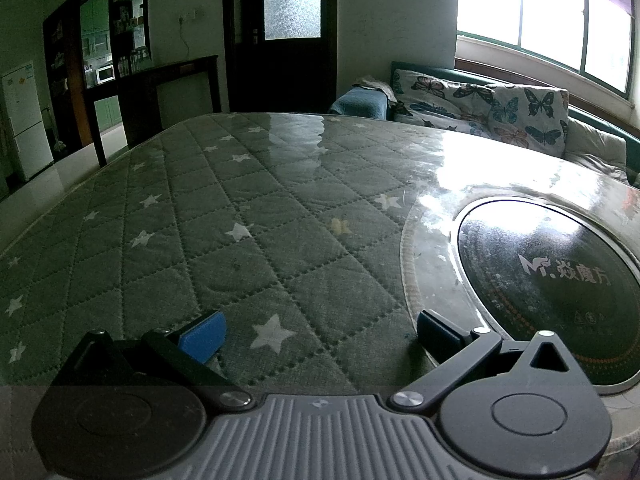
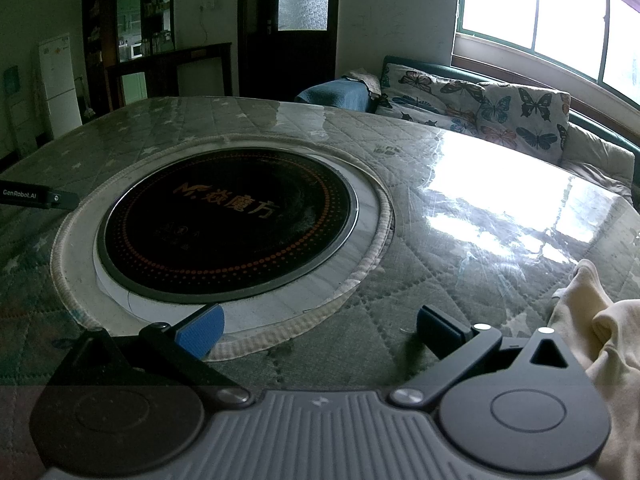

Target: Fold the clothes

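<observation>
Nearest the right wrist camera, the right gripper (image 2: pixel 320 330) hangs low over the desk (image 2: pixel 460 184) with its two fingers spread wide and nothing between them; the blue pad (image 2: pixel 202 330) of one finger sits over the pale rim of the round cooktop (image 2: pixel 228 220). Just beside that gripper, at the lower right edge of the view, lies a crumpled cream garment (image 2: pixel 592 320), resting on the desk's glossy quilted cover and partly hidden behind the gripper body. The left gripper (image 1: pixel 320 334) is likewise wide open and empty, poised over the green star-patterned quilting, its dark finger (image 1: pixel 438 334) near the edge of the cooktop's surround. From the right wrist view a dark bar marked GenRobot.AI pokes in at the left edge, beside the cooktop. The cooktop, black glass with a ring of orange dots and printed lettering, is set into a circular cutout in the cover. Past the far edge of the desk stands a sofa (image 2: pixel 480 108) draped in butterfly-print fabric under a bright window (image 2: pixel 560 20). Farther left are a dark door (image 1: pixel 280 32) with a frosted pane, dark shelving, and a white refrigerator (image 1: pixel 24 120).
</observation>
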Demonstrator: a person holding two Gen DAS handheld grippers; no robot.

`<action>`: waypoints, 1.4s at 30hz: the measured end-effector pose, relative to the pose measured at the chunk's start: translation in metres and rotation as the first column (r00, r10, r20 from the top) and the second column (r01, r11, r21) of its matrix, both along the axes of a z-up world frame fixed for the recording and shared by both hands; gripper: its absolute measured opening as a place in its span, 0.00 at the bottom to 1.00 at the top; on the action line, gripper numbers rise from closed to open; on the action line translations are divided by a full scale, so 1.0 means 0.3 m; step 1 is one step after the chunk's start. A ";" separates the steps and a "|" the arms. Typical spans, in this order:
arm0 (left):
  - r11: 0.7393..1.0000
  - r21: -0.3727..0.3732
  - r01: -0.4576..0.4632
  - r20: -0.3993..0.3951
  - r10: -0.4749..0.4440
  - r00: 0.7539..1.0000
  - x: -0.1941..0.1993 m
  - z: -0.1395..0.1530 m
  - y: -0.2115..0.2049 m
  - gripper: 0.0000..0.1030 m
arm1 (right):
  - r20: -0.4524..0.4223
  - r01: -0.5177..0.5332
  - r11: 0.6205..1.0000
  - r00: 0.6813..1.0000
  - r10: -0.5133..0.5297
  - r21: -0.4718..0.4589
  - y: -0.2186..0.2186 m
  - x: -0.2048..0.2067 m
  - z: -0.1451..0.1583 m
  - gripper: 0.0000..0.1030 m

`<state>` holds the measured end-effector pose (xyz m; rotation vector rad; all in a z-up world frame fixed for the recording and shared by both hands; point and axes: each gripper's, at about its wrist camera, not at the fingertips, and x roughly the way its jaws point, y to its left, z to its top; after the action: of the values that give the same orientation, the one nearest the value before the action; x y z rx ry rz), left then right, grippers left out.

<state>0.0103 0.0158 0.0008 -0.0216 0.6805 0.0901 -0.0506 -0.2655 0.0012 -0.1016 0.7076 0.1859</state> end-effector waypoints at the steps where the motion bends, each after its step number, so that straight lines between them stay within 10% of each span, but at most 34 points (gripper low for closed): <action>1: 1.000 0.000 0.000 0.000 0.000 1.000 0.000 0.000 0.000 1.00 | 0.000 0.000 1.000 1.000 0.000 0.000 0.000 0.000 0.000 1.00; 42: 1.000 0.000 0.000 0.000 0.000 1.000 0.000 -0.002 0.001 1.00 | 0.000 0.000 1.000 1.000 0.000 0.000 0.000 0.000 -0.001 1.00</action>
<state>0.0104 0.0160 0.0003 -0.0214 0.6804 0.0901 -0.0506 -0.2655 0.0010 -0.1015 0.7074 0.1860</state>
